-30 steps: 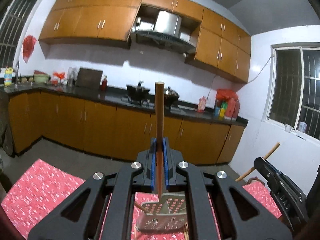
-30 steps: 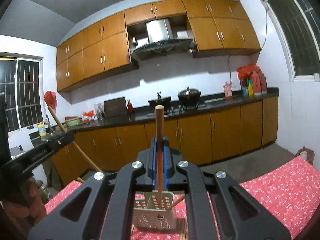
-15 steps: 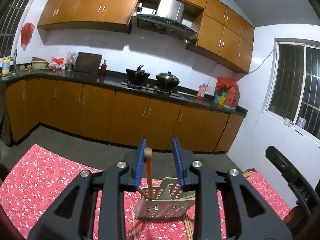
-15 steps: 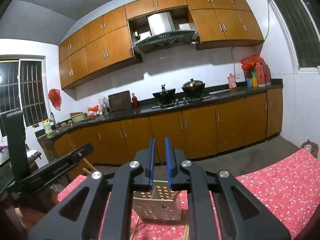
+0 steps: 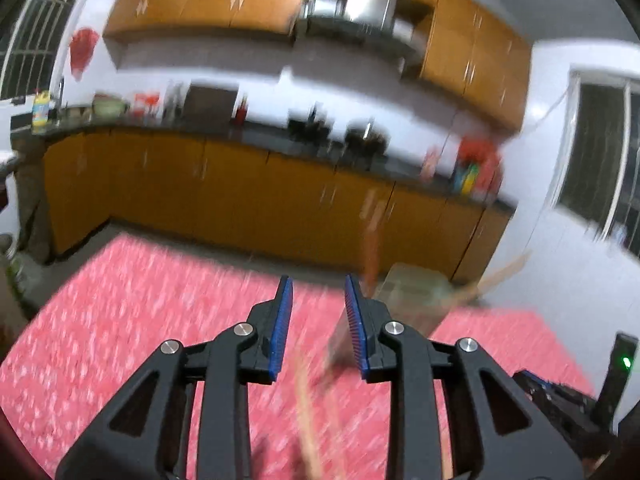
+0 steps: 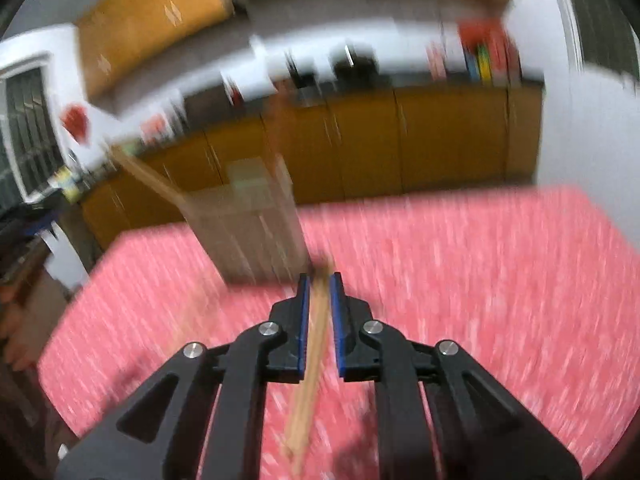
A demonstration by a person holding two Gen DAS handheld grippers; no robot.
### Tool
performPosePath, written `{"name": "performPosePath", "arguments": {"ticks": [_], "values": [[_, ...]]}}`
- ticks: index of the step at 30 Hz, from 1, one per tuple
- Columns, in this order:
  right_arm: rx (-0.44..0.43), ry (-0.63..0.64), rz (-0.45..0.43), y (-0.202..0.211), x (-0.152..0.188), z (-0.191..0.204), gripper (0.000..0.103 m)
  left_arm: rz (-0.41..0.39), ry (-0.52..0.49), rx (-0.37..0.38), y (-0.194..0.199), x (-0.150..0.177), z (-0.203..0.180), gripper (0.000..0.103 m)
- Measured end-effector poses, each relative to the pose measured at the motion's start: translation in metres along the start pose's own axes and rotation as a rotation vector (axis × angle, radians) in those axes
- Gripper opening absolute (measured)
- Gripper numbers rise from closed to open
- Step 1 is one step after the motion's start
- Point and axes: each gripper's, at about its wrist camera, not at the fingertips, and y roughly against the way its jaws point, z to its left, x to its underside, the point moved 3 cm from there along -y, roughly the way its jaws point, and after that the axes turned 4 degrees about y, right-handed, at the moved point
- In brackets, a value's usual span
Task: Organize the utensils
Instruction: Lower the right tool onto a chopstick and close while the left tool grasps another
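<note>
Ahead of the right hand-held gripper, the perforated utensil holder stands on the red-clothed bench, and a wooden stick lies between its narrow-set jaws, though blur hides whether they grip it. The left hand-held gripper hangs wide and empty, holder just right of it. Next step, I'd judge: pick up this stick, then lift and stand it in the holder.

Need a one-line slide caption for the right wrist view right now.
Motion-blurred right gripper, jaws slightly apart around a wooden stick on the red floral cloth, perforated utensil holder just ahead.
</note>
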Motion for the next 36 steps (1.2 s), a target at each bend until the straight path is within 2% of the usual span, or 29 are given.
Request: {"name": "performPosePath", "arguments": {"ticks": [1,4,8,13,16,19,25,31,36], "values": [[-0.001,-0.019,0.072,-0.018,0.018,-0.004,0.013,0.056,-0.002,-0.017,-0.009,0.016,0.007,0.028],[-0.031,-0.04,0.17,-0.044,0.047,-0.001,0.013,0.181,0.015,-0.044,-0.027,0.052,0.023,0.028],[-0.047,-0.036,0.214,-0.058,0.059,0.008,0.013,0.28,0.062,-0.051,-0.036,0.091,0.042,0.028],[-0.029,-0.015,0.256,-0.071,0.061,0.014,0.011,0.314,0.043,-0.048,-0.037,0.112,0.042,0.028],[-0.002,0.011,0.251,-0.072,0.064,0.014,0.011,0.325,0.032,-0.042,-0.039,0.117,0.038,0.028],[0.071,0.038,0.261,-0.076,0.064,0.012,0.008,0.342,0.023,-0.029,-0.042,0.122,0.032,0.028],[0.088,0.049,0.25,-0.073,0.065,0.008,0.008,0.388,0.001,-0.006,-0.051,0.134,0.023,0.027],[0.088,0.034,0.245,-0.071,0.065,0.005,0.008,0.424,-0.056,-0.008,-0.058,0.143,0.011,0.016],[0.09,0.038,0.242,-0.071,0.065,0.006,0.008,0.456,-0.087,-0.042,-0.068,0.151,0.011,0.014]]}}
